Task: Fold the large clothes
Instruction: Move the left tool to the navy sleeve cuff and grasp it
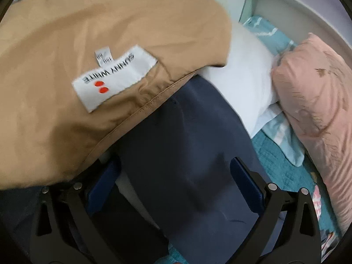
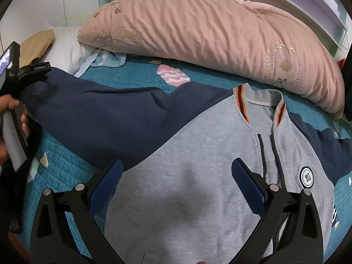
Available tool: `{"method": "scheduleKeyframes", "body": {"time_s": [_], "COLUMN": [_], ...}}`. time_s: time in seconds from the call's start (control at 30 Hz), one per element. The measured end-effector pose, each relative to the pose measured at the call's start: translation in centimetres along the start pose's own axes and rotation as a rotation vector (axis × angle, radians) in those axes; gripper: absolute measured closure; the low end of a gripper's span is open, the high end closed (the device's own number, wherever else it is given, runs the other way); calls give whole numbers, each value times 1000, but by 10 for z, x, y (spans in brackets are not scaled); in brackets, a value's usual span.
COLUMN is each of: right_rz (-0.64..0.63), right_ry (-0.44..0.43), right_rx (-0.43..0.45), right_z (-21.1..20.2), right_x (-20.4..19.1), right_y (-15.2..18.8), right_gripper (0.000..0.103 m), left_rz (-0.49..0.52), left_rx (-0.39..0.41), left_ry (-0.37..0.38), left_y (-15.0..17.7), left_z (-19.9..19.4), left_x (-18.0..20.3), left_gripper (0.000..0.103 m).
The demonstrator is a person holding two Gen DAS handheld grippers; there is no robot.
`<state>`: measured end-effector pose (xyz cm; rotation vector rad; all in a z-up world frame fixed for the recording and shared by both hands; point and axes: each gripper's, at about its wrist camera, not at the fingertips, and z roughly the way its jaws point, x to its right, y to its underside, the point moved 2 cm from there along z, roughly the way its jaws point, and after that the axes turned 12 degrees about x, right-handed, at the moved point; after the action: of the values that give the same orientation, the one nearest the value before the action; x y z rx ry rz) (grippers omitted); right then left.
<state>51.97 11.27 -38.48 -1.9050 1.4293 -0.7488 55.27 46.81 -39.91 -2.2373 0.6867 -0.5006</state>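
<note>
A zip jacket with a grey body [image 2: 198, 165], navy sleeves and an orange-striped collar [image 2: 261, 101] lies front up on the bed. Its round badge [image 2: 307, 176] sits beside the zipper. My right gripper [image 2: 177, 162] hovers open over the grey chest, nothing between its fingers. One navy sleeve [image 2: 99, 114] stretches out to the left, where a hand [image 2: 13, 105] holds the left gripper's body. In the left wrist view my left gripper [image 1: 176, 162] is open wide, and the navy sleeve [image 1: 187, 143] lies between and under its blue pads.
A tan garment [image 1: 77, 44] with a white label [image 1: 114, 77] lies over the sleeve's far end. A white pillow [image 1: 242, 70] and a long pink quilt [image 2: 209, 33] line the bed's far side. The teal bedspread [image 2: 132, 74] shows around the jacket.
</note>
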Motion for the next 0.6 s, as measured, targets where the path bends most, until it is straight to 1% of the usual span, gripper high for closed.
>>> {"method": "scheduleKeyframes", "body": {"time_s": [0.07, 0.17, 0.23, 0.27, 0.3, 0.33, 0.37, 0.43, 0.47, 0.5, 0.53, 0.57, 0.6], "right_rz": [19, 30, 35, 39, 40, 40, 37, 44, 52, 56, 55, 53, 54], "right_ry": [-3, -1, 0, -3, -7, -13, -17, -36, -43, -52, -60, -74, -89], "right_rx": [-2, 6, 10, 12, 13, 14, 22, 42, 54, 60, 54, 34, 9], "right_z": [2, 5, 7, 8, 9, 10, 12, 17, 20, 23, 26, 33, 41], "right_x": [3, 5, 6, 7, 7, 7, 6, 6, 6, 5, 4, 2, 0], "right_y": [1, 1, 0, 0, 0, -1, -2, -6, -8, -10, -11, -12, -11], "right_gripper": [7, 7, 7, 7, 7, 7, 7, 8, 11, 26, 46, 56, 73], "left_rz": [-25, -43, -22, -27, -37, -25, -2, -9, -22, -22, -20, -25, -30], "left_rx": [30, 46, 65, 88, 123, 140, 126, 58, 24, 23, 30, 37, 36], "left_ry": [46, 145, 166, 187, 229, 259, 271, 301, 323, 327, 338, 366, 381], "left_y": [-4, -9, -8, -8, -8, -7, -5, 1, 4, 5, 7, 6, 7], "left_z": [-1, -7, -9, -13, -18, -21, -19, -7, 0, 0, -1, -5, -6], "left_x": [0, 3, 9, 10, 11, 12, 13, 10, 6, 3, 4, 2, 5], "left_gripper": [4, 5, 5, 6, 10, 17, 29, 39, 50, 61, 62, 68, 76]}}
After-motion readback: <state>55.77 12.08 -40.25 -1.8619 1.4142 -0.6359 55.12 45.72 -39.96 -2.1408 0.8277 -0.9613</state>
